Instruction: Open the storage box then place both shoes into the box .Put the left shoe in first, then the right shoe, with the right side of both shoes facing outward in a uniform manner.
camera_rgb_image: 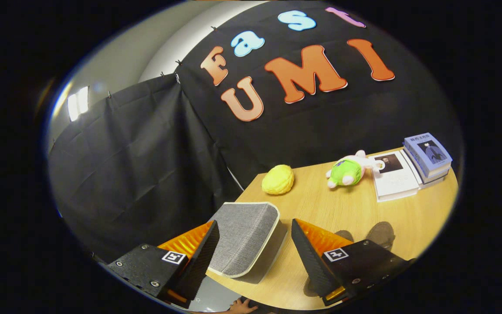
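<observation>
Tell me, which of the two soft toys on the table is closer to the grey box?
The yellow toy. It lies just beyond the grey box between the open hand-held gripper's fingers; the green-and-white toy lies farther off, beside the books.

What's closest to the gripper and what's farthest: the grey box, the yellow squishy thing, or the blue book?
The gripper is open.
1. Grey storage box: between the fingers, lid closed.
2. Yellow toy: beyond the box, near the table's back edge.
3. Blue book: farthest, on the far corner stack.
</observation>
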A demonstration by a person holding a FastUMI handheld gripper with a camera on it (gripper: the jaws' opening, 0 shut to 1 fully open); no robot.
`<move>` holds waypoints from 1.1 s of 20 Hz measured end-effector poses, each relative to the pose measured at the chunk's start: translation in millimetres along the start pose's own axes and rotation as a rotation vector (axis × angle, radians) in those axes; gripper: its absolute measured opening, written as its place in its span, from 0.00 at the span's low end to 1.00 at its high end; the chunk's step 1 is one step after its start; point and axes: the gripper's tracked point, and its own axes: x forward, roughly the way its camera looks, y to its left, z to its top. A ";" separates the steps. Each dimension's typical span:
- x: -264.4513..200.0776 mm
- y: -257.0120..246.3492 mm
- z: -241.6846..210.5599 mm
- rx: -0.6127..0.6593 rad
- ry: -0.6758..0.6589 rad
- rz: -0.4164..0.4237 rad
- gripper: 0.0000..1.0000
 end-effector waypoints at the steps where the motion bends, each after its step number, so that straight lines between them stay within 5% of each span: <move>1: 6.9 1.7 -6.5 0.007 0.022 0.007 0.99; 13: 72.3 7.0 -86.8 0.152 0.187 0.086 0.96; 22: 116.8 -1.6 -101.6 0.279 0.173 0.099 0.96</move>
